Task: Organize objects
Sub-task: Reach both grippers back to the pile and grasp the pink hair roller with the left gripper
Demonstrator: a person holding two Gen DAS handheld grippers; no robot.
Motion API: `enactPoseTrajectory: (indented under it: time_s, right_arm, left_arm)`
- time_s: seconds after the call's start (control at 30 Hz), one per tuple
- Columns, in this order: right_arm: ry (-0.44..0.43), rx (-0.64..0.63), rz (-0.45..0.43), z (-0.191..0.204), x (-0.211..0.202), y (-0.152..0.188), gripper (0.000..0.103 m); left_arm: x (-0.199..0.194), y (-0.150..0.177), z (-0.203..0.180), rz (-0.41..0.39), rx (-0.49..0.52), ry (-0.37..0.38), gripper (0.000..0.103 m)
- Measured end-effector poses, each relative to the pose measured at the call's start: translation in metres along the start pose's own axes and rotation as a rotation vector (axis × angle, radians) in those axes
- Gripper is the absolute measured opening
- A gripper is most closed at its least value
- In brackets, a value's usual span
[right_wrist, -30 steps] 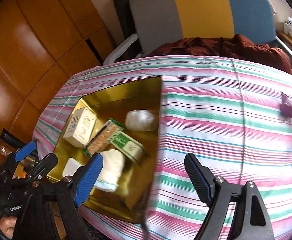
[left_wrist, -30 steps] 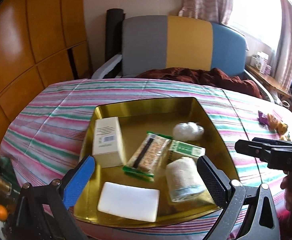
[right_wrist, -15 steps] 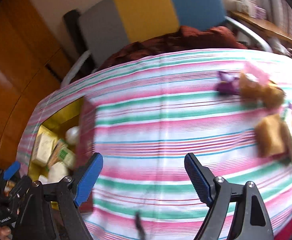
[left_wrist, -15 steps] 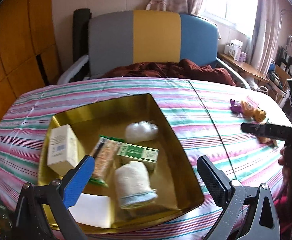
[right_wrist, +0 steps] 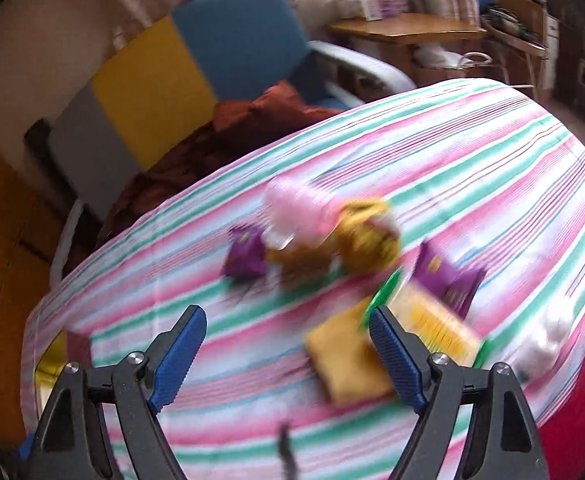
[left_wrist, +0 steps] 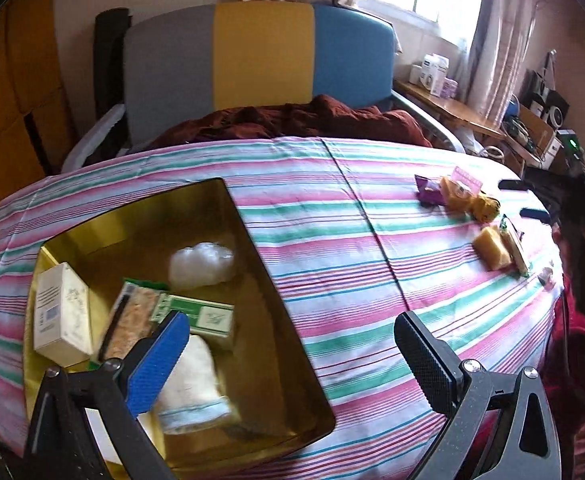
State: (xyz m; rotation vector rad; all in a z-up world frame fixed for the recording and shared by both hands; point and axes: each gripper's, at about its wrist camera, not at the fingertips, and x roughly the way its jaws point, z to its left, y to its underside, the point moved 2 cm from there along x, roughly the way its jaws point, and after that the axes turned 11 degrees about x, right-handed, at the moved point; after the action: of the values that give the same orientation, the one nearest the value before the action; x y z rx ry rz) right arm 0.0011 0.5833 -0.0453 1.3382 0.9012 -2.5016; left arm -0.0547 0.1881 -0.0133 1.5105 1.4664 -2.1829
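A gold tray (left_wrist: 280,292) on the striped table holds a cream box (left_wrist: 62,312), a snack bar, a green-and-white box (left_wrist: 202,314), a white bag (left_wrist: 200,264) and a rolled cloth (left_wrist: 190,380). My left gripper (left_wrist: 292,356) is open and empty above the tray's right rim. Loose snacks lie at the table's right: a purple packet (right_wrist: 246,256), a pink packet (right_wrist: 296,210), yellow packets (right_wrist: 366,232) and a tan block (right_wrist: 346,360). My right gripper (right_wrist: 288,348) is open and empty just short of the tan block. The right wrist view is blurred.
A grey, yellow and blue chair (left_wrist: 260,52) with a dark red cloth (left_wrist: 292,120) stands behind the table. A wooden side table (left_wrist: 448,108) with boxes is at the back right. Wooden panels line the left wall.
Both views have swung to the right. The right gripper has moved from beside the tray across the table to the loose snacks. Both stay open.
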Motion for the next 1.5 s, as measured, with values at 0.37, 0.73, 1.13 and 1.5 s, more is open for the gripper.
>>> enactPoseTrajectory:
  time_s: [0.37,0.73,1.13,1.5]
  right_arm:
    - [-0.038,-0.014,0.005,0.005,0.069,-0.060,0.085]
    - [-0.593,-0.103,0.329,0.052,0.077,-0.033,0.085]
    - [-0.609,-0.020,0.321,0.040,0.074,-0.045,0.085]
    - [-0.520,-0.007,0.182,0.020,0.050,-0.070,0.085]
  left_arm:
    - [0.025,-0.005,-0.022,0.060,0.066,0.042,0.103]
    - [0.056,-0.018,-0.042,0.113,0.102,0.056,0.103]
    - [0.090,-0.063,-0.074,0.099,0.182,0.116,0.103]
    - [0.128,-0.115,-0.132,0.048,0.265,0.252,0.101]
